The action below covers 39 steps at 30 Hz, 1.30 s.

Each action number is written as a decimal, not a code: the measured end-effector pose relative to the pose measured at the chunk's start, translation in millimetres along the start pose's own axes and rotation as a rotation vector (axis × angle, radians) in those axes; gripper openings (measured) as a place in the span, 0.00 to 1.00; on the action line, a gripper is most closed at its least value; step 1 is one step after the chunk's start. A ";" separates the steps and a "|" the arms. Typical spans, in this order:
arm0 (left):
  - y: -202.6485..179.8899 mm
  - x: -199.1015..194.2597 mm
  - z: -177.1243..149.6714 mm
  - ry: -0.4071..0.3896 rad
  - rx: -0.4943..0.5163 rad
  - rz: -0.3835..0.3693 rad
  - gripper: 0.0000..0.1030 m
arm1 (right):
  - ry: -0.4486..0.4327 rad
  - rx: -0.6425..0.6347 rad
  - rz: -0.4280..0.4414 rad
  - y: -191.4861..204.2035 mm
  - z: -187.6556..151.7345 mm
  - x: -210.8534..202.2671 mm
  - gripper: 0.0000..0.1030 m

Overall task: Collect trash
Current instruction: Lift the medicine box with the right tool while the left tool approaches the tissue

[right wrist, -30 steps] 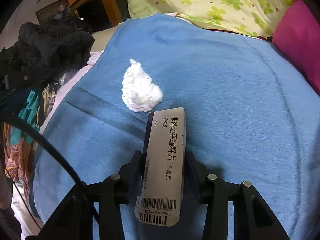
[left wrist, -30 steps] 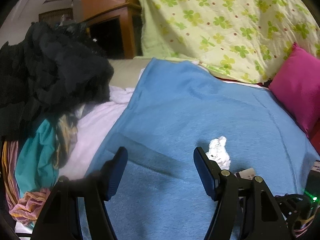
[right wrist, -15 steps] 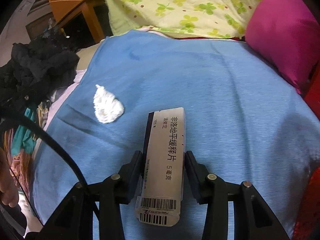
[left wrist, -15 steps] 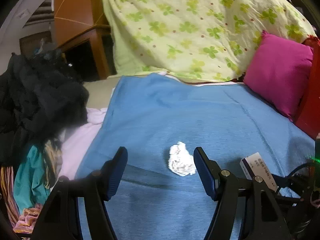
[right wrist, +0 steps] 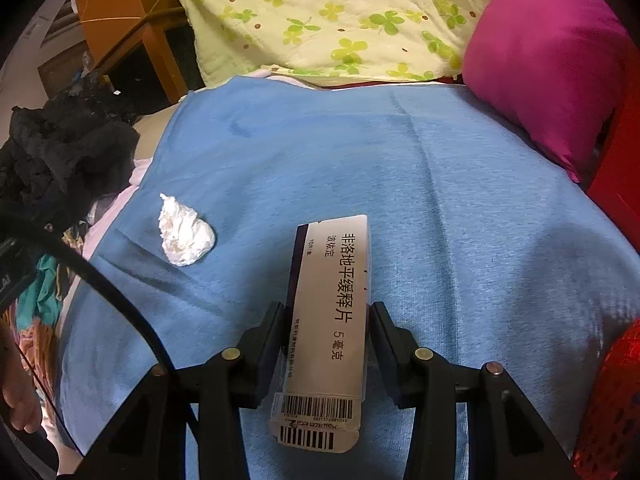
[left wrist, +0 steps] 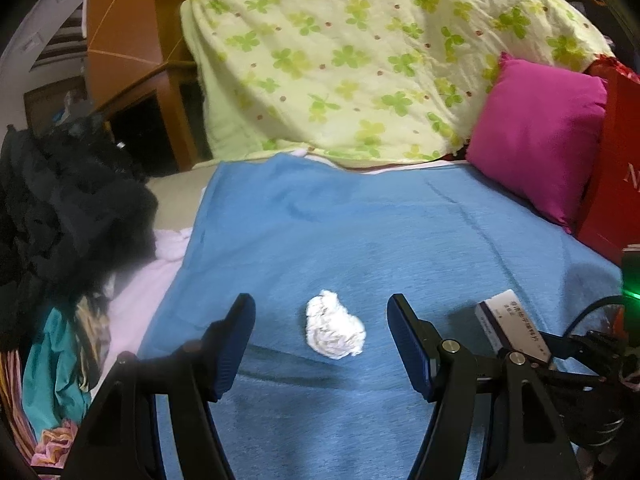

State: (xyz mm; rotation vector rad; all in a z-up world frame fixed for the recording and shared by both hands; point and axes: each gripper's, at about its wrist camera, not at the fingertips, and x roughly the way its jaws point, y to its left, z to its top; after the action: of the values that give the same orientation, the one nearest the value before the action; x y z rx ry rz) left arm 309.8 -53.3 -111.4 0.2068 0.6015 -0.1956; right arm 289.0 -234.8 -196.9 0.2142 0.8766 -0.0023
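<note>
Left fingers: your left gripper [left wrist: 322, 344] stands apart and empty, framing the crumpled tissue [left wrist: 334, 330], which lies on the blue blanket [left wrist: 360, 232] just ahead of the tips.
Right fingers: your right gripper [right wrist: 328, 332] is clamped on the medicine box [right wrist: 332, 308], long axis pointing straight ahead; the tissue [right wrist: 184, 236] lies well off to its left.
Nearer hand: the left.
Beyond the tissue: pink pillow [left wrist: 536, 140].
Change: a second ago the tissue sat outside the left gripper's right finger; now it is centred.

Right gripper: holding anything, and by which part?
Yes: the right gripper clamps the white medicine box by its long sides, near the barcode end.
</note>
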 end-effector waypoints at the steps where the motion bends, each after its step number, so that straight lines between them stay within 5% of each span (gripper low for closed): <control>1: -3.2 -1.7 0.5 -0.006 0.006 -0.008 0.67 | -0.002 0.000 -0.005 -0.5 0.3 0.2 0.45; 29: -53.3 -19.4 5.9 -0.056 0.116 -0.053 0.67 | -0.049 0.104 -0.085 -38.1 10.8 -7.7 0.45; 39: -31.5 26.1 2.5 0.042 0.104 -0.021 0.67 | -0.034 0.127 -0.078 -43.9 11.2 -0.2 0.45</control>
State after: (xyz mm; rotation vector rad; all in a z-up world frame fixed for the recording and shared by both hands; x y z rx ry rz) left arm 324.6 -87.3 -128.8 0.3060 0.6363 -0.2430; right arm 293.5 -279.9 -198.0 0.2978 0.8510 -0.1343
